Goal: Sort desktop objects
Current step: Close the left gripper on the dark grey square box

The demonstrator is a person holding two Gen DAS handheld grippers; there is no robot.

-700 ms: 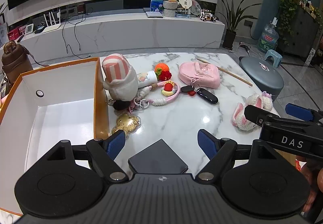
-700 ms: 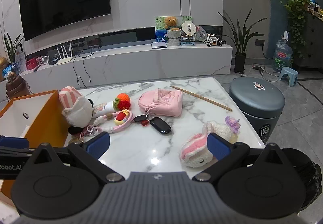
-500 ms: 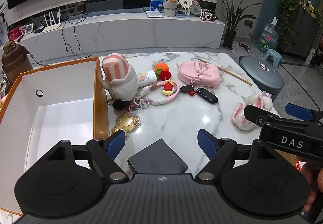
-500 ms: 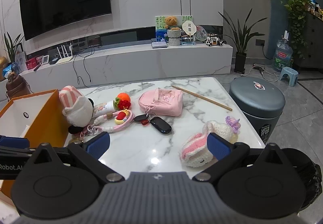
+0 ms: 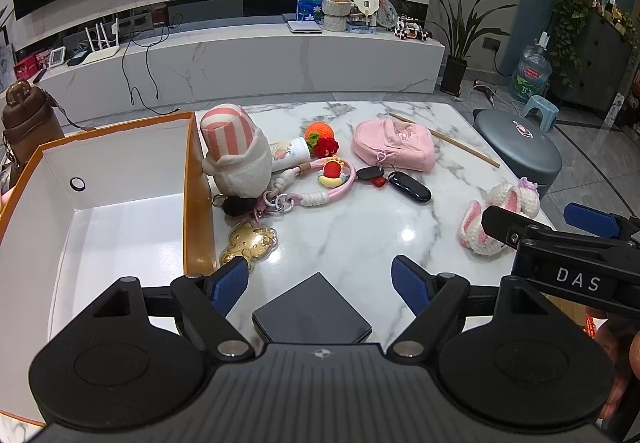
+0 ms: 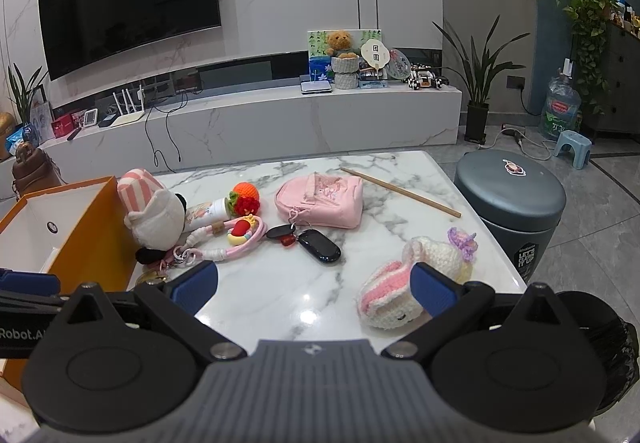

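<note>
Left-wrist and right-wrist views of a white marble desk (image 5: pixel 360 227) carrying the objects to sort. Left gripper (image 5: pixel 320 285), lower centre of its frame: blue-padded fingers spread apart, holding nothing, with a flat dark square case (image 5: pixel 312 313) lying on the desk between them. Right gripper (image 6: pixel 312 289), lower centre of its frame: fingers likewise apart and empty; its right finger overlaps, in the view, a pink-and-white crocheted bunny slipper (image 6: pixel 404 283) at lower right. An open box (image 5: pixel 120 203) with orange outer walls and a white interior occupies the left of the frame. Just beside its wall, a plush toy in a pink-striped hat (image 5: pixel 236 155) lies tilted, with a gold cat-shaped charm (image 5: pixel 250 243) below it. Mid-frame: a pink rope loop with keyring (image 5: pixel 320 183), an orange crocheted fruit (image 5: pixel 320 133), a pink zip pouch (image 5: pixel 394 145), and a glossy black key fob (image 5: pixel 410 187). A wooden chopstick (image 5: pixel 444 139) lies diagonally at upper right.
</note>
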